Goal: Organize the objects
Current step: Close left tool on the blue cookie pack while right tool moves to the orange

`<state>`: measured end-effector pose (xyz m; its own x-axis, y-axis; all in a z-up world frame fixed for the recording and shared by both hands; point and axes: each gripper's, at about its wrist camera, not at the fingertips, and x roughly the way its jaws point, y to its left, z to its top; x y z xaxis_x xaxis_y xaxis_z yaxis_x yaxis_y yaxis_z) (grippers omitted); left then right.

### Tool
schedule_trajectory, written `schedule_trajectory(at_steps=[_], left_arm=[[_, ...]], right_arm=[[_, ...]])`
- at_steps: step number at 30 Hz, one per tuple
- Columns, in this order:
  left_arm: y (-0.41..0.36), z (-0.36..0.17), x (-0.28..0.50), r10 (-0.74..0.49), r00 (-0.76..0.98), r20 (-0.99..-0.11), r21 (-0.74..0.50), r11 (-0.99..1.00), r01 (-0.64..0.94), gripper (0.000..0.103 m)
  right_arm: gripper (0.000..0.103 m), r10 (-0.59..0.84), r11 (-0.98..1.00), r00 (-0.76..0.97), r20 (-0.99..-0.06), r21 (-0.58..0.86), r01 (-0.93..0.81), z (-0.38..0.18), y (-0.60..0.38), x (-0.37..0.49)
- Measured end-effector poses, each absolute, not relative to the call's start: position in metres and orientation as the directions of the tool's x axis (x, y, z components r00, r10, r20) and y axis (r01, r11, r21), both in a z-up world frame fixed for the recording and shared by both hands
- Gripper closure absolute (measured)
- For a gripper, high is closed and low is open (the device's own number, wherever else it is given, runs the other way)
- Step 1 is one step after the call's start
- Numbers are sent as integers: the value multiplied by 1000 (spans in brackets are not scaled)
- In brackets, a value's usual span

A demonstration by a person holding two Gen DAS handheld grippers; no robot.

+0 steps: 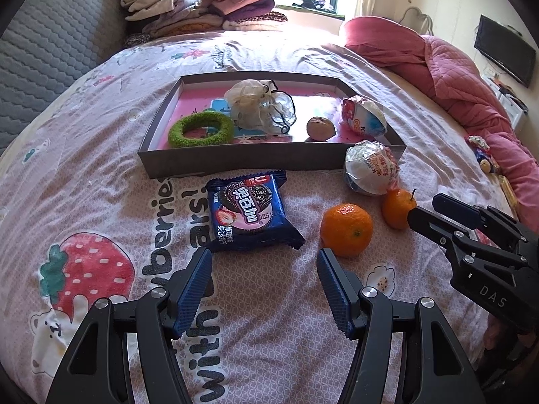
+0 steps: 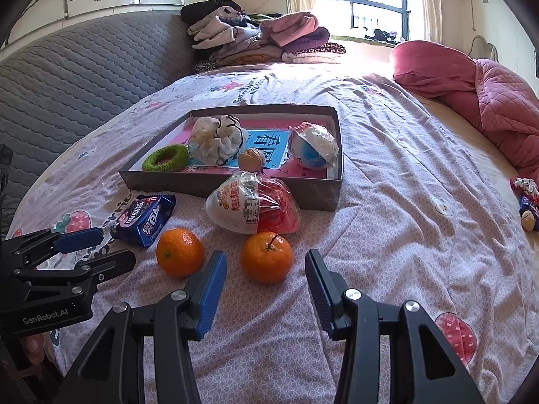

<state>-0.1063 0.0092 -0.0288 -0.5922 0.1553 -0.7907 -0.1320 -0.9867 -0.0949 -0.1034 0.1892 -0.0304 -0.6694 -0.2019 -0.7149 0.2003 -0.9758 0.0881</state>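
A grey shallow box [image 1: 269,161] [image 2: 232,187] lies on the bed. It holds a green ring [image 1: 200,129], a mesh pouch [image 1: 259,106], a walnut [image 1: 320,128] and a blue-white wrapped egg [image 1: 363,116]. In front of the box lie a blue cookie packet [image 1: 249,212] [image 2: 145,220], a red-white wrapped egg [image 1: 370,168] [image 2: 252,207] and two oranges. My left gripper [image 1: 264,256] [image 2: 118,245] is open just short of the packet, with the stemless orange [image 1: 347,234] [image 2: 180,252] to its right. My right gripper [image 2: 265,255] [image 1: 425,208] is open, the stemmed orange [image 2: 266,257] [image 1: 397,207] between its fingertips, untouched.
A pile of folded clothes [image 2: 256,38] sits at the head of the bed beside a grey quilted headboard [image 2: 77,74]. A pink quilt [image 2: 488,94] is bunched along the right side. Small toys [image 2: 527,202] lie near the right edge.
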Motion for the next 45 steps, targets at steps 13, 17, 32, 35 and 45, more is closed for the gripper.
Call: schedule_trajectory(at_steps=[13,17,32,35,45], left_arm=[[0,-29,-120,168,-603,-780,-134,-986,-100,37],[-2,-31,-126,165,-601,-782,-139,-986,-90,37],[4,-35,-155,172,-580,-796,-176,-983,-50,36],[6,-36,-162,156,-575,-803,-174,-984,-24,36],[6,-50,-176,113,-550,-828,-155,-987,30,36]], right_arm=[[55,-208,-976,-662,-720,108,189,-36,192,-108],[55,-209,-976,-659,-722,110,189,-38,191,-111],[55,-184,-979,-650,-737,80,186,-52,182,-118],[55,-181,-980,-649,-738,77,186,-53,182,-119],[55,-174,-980,-652,-738,67,186,-55,180,-122]])
